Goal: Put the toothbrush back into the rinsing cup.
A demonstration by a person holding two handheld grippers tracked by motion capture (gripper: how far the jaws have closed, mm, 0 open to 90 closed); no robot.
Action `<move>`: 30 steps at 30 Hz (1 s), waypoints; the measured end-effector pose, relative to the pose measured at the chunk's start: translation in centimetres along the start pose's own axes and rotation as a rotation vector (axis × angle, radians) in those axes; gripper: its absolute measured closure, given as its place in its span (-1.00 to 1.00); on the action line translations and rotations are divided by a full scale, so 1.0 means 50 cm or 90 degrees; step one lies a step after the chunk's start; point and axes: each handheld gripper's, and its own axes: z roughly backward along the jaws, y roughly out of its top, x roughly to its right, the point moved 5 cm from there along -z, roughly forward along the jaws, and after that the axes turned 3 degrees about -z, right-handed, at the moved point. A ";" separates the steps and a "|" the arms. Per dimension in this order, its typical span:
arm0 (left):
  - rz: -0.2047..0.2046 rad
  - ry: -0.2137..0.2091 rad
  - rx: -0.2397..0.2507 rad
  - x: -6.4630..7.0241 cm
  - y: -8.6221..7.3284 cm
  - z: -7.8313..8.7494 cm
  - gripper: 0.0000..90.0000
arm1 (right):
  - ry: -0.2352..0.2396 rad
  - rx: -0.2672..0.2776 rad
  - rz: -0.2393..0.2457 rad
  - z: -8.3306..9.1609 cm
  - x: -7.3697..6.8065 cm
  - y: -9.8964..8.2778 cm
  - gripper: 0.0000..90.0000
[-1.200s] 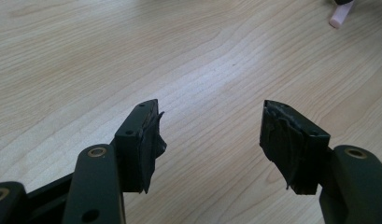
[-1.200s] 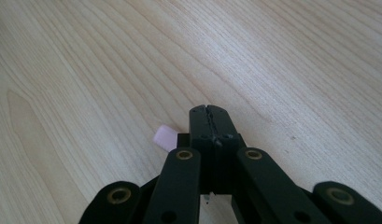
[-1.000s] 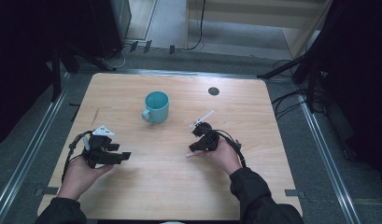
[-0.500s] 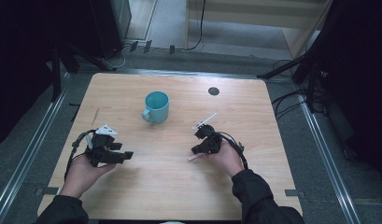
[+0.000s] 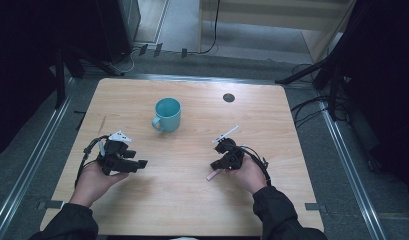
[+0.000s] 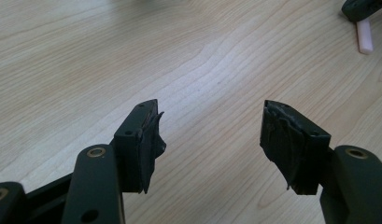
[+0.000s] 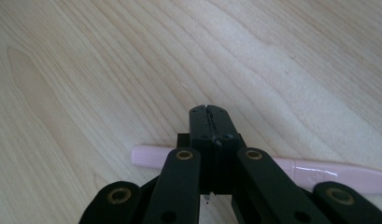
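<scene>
My left gripper [image 5: 134,159] rests low over the left side of the wooden table [image 5: 192,205], held in a hand. Its jaws stand wide open [image 6: 212,126] with only bare wood between them. My right gripper [image 5: 215,165] sits right of centre, jaws shut tip to tip [image 7: 208,109] with nothing between the tips. A thin pink stick [image 7: 146,156] runs crosswise beneath those jaws, and its end pokes out [image 5: 211,175] toward the near edge. The left gripper view catches that end [image 6: 364,37] as well. Whether the stick lies on the wood or is lifted, I cannot tell.
A teal mug [image 5: 168,114] stands upright at the table's centre back, handle toward the near left. A small dark round spot [image 5: 228,97] marks the far right of the tabletop. Metal rails and cables run along the floor beside the table.
The right hand and its gripper have drifted slightly toward the near edge, and the pink stick's end stays beside it. The left hand has barely shifted.
</scene>
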 end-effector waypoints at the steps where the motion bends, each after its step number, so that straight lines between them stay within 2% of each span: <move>1: -0.004 -0.003 -0.003 0.001 0.002 -0.002 -0.16 | 0.001 0.000 -0.006 0.001 -0.001 -0.003 1.00; 17: -0.036 -0.021 -0.009 0.012 0.034 -0.025 -0.16 | -0.018 -0.006 -0.034 0.040 0.016 -0.067 1.00; 19: -0.034 -0.025 -0.008 0.015 0.038 -0.029 -0.16 | -0.020 -0.008 -0.050 0.047 0.021 -0.078 1.00; 29: -0.042 -0.030 -0.014 0.019 0.048 -0.038 -0.16 | -0.034 -0.004 -0.068 0.065 0.039 -0.101 0.99; 30: -0.044 -0.033 -0.017 0.020 0.048 -0.038 -0.16 | -0.037 -0.003 -0.077 0.069 0.043 -0.105 0.99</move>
